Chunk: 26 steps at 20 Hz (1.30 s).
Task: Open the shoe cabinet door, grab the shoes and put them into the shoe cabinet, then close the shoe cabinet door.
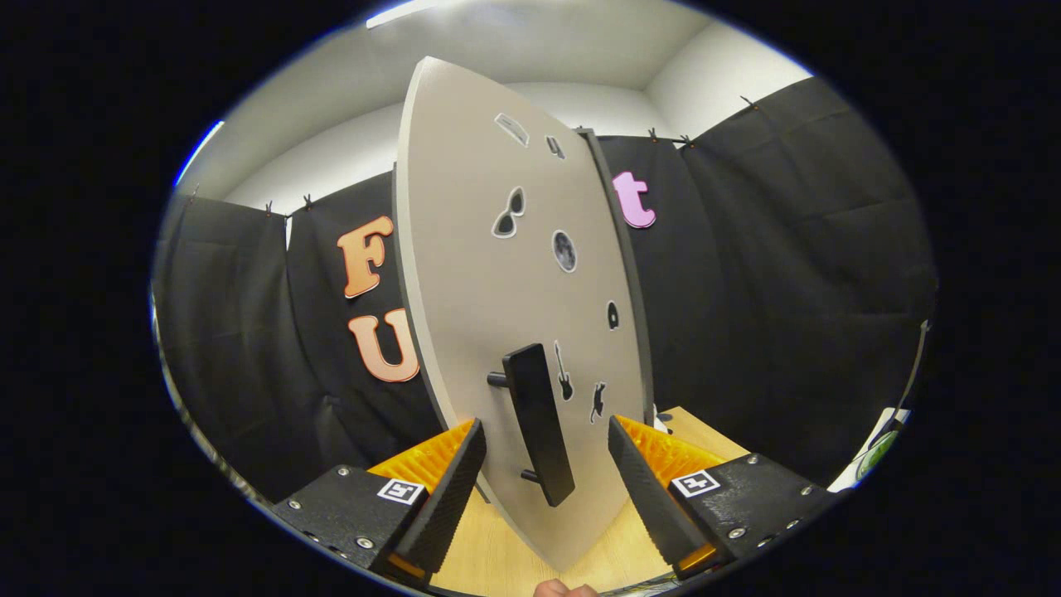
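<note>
Between gripper (543, 452) fingers, door handle (539, 423)

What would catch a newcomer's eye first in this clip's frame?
The pale grey cabinet door dotted with small stickers stands tall straight ahead, swung partly open on the light wooden surface. Its long black bar handle sits between the fingers of the black-and-orange claw, which is open with neither finger pressing on it. Black cloth walls the booth behind the door.

Black cloth walls (787, 274), white ceiling (530, 41)
</note>
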Tool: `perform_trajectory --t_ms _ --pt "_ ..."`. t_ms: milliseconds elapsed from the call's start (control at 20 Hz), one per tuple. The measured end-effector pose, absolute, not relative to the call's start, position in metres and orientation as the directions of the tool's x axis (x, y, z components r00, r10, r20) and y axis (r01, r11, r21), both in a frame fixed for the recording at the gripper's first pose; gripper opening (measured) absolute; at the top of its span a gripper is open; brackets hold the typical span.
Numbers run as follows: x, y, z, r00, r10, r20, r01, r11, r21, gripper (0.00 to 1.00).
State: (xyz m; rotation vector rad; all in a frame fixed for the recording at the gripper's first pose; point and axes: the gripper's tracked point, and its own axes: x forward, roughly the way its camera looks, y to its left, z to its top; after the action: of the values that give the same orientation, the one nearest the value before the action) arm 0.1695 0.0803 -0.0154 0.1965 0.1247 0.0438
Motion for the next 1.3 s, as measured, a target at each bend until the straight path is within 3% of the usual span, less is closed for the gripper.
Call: perform_trajectory --t_ms 750,1300 --pt "0.255 0.149 -0.021 0.977 0.178 -0.116 -0.142 0.952 0.270 0.97" --pt "0.327 0.183 -0.024 0.979 0.173 -0.111 -0.142 0.960 0.242 0.97"
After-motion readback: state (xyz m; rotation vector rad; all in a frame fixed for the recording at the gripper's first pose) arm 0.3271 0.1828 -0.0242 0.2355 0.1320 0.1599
